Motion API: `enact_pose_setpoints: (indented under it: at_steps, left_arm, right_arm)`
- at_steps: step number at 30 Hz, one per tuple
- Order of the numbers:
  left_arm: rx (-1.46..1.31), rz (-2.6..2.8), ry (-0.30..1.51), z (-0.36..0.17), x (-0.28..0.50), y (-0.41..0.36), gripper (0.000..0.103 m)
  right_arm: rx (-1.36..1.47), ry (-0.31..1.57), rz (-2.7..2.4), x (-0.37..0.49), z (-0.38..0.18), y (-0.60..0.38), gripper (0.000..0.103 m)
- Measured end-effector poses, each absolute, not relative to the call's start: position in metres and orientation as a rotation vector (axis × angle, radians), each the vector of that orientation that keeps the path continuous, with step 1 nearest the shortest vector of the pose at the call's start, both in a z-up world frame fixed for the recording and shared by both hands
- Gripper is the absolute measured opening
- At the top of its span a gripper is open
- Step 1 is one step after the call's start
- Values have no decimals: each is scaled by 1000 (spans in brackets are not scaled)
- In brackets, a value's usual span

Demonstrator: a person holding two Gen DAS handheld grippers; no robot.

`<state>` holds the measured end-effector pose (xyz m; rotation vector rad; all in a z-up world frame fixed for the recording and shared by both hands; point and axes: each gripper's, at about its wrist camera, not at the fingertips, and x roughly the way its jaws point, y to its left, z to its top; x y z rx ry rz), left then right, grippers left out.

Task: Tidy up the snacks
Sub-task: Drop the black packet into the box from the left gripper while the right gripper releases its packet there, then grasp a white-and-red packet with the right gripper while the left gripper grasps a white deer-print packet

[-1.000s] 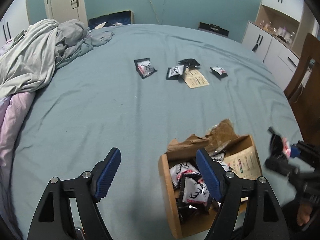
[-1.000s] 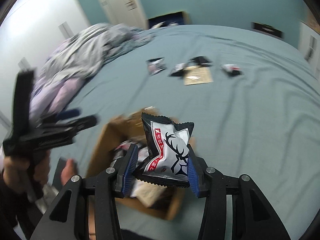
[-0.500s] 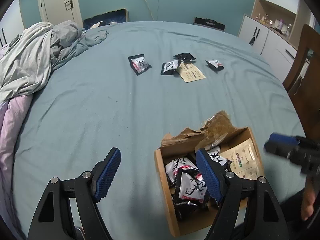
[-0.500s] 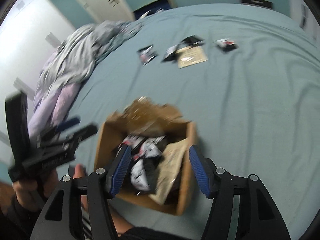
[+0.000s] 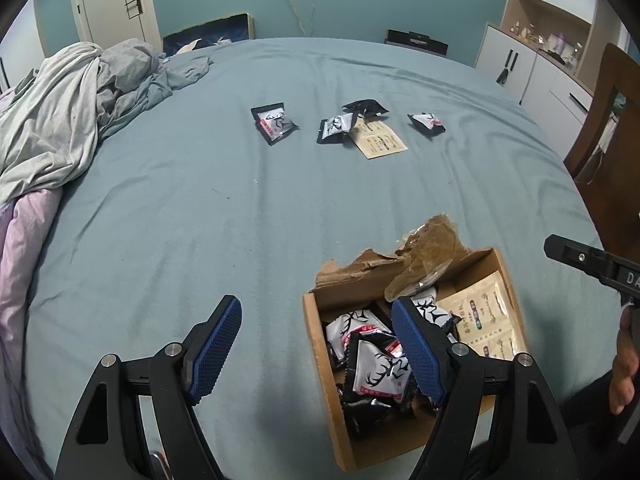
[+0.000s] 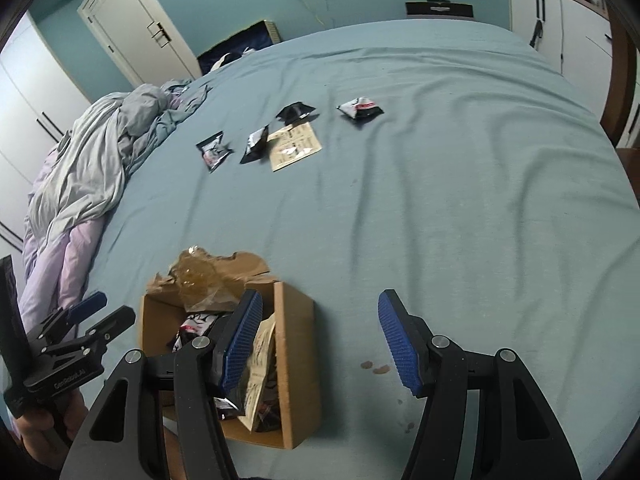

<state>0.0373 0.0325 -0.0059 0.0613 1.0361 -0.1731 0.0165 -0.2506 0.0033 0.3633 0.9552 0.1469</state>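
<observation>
An open cardboard box (image 5: pixel 316 344) with torn flaps sits on the blue bed near me. It holds several black-and-white deer-print snack packets (image 5: pixel 376 368) and a beige sachet (image 5: pixel 484 320). My left gripper (image 5: pixel 316 320) hovers open over the box's left wall, with nothing between its fingers. In the right wrist view, my right gripper (image 6: pixel 320 308) stands open and empty just right of the box (image 6: pixel 296 360), its left finger above the box's inside. Further up the bed lie several loose packets (image 5: pixel 275 123) (image 6: pixel 214 151) and a flat beige sachet (image 5: pixel 380 142) (image 6: pixel 295 145).
A heap of grey and lilac bedding (image 5: pixel 60 120) fills the bed's left side. A wooden chair (image 5: pixel 604 120) and white cabinets (image 5: pixel 532 68) stand to the right. Small brown stains (image 6: pixel 376 368) mark the sheet near my right gripper.
My right gripper let go of the deer-print packet, which now lies in the box. Its jaws widened and it rolled and shifted to the box's right. The left gripper stayed put.
</observation>
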Motion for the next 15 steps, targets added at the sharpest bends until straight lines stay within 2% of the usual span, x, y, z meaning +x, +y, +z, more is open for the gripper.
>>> enact_pose_setpoints:
  at_steps: [15]
  left_arm:
    - [36,-211,1062,-5,38,28,78]
  right_arm:
    - [377,972,129,36,2,-257,59]
